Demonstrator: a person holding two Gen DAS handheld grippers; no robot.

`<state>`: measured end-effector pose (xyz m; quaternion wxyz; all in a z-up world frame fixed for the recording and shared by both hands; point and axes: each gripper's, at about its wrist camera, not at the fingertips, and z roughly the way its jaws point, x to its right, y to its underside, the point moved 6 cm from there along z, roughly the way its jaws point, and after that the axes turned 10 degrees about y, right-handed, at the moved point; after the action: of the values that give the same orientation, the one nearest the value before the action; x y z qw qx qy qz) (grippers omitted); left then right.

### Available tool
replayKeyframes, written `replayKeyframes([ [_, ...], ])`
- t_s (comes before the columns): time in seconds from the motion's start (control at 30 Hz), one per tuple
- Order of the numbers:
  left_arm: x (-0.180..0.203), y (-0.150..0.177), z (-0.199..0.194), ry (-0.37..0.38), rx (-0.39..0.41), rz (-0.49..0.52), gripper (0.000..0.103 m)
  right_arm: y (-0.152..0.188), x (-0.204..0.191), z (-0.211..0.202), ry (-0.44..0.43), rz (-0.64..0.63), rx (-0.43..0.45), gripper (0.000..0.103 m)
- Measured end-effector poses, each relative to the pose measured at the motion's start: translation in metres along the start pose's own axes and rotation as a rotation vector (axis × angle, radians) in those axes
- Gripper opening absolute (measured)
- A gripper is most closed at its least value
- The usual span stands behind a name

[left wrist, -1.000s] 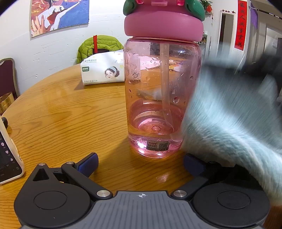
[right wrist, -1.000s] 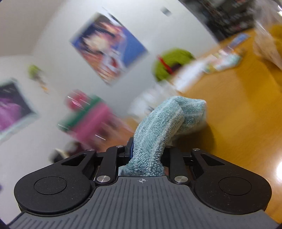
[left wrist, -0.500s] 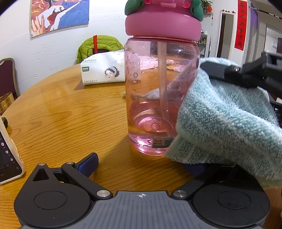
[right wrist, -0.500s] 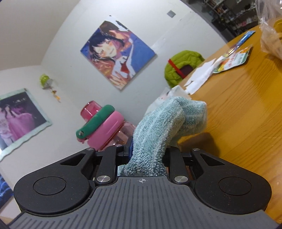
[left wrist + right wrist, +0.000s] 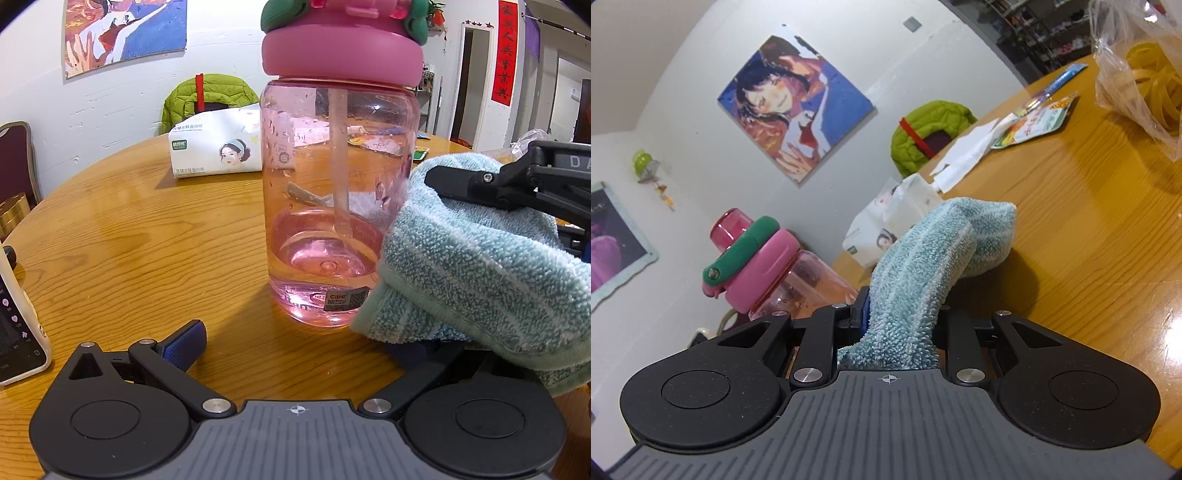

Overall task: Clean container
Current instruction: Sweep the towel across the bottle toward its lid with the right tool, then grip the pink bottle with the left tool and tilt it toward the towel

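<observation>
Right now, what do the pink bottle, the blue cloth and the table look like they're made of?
Bottle: probably clear pink plastic, glossy; you see the straw through it. Its lid looks like opaque matte plastic. Cloth: looped terry, fluffy, likely cotton or microfibre. Table: wood grain under a shiny varnish, possibly veneer.

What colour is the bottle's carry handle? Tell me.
Green, on the pink lid; the handle shows best in the right wrist view.

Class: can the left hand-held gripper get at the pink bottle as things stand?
Probably yes. The left hand-held gripper is open, facing the pink bottle, bare table between them. The blue towel drapes over its right finger, a possible snag.
</observation>
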<state>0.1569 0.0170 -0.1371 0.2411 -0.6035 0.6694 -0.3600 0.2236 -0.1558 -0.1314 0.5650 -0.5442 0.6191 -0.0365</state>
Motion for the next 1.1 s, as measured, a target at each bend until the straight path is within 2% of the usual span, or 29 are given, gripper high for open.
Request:
replayKeyframes([
  [0.17, 0.0, 0.0, 0.0, 0.0, 0.0, 0.0, 0.103, -0.001, -0.006, -0.004, 0.017, -0.039, 0.038, 0.024],
  [0.5, 0.0, 0.0, 0.0, 0.0, 0.0, 0.0, 0.103, 0.002, -0.004, 0.0, 0.029, -0.029, 0.033, 0.026],
  [0.77, 0.0, 0.0, 0.0, 0.0, 0.0, 0.0, 0.103, 0.002, -0.011, -0.005, 0.006, -0.046, 0.062, 0.027],
  [0.97, 0.001, -0.003, 0.004, 0.011, 0.0, 0.008, 0.103, 0.007, -0.013, 0.0, 0.054, -0.092, 0.044, 0.027],
  [1.03, 0.0, -0.003, 0.003, 0.007, 0.006, 0.009, 0.102, 0.006, -0.013, -0.002, 0.071, -0.097, 0.053, 0.03],
  [1.1, 0.001, -0.005, -0.004, 0.008, 0.048, 0.016, 0.102, 0.005, -0.01, -0.003, 0.092, -0.092, 0.056, 0.045],
])
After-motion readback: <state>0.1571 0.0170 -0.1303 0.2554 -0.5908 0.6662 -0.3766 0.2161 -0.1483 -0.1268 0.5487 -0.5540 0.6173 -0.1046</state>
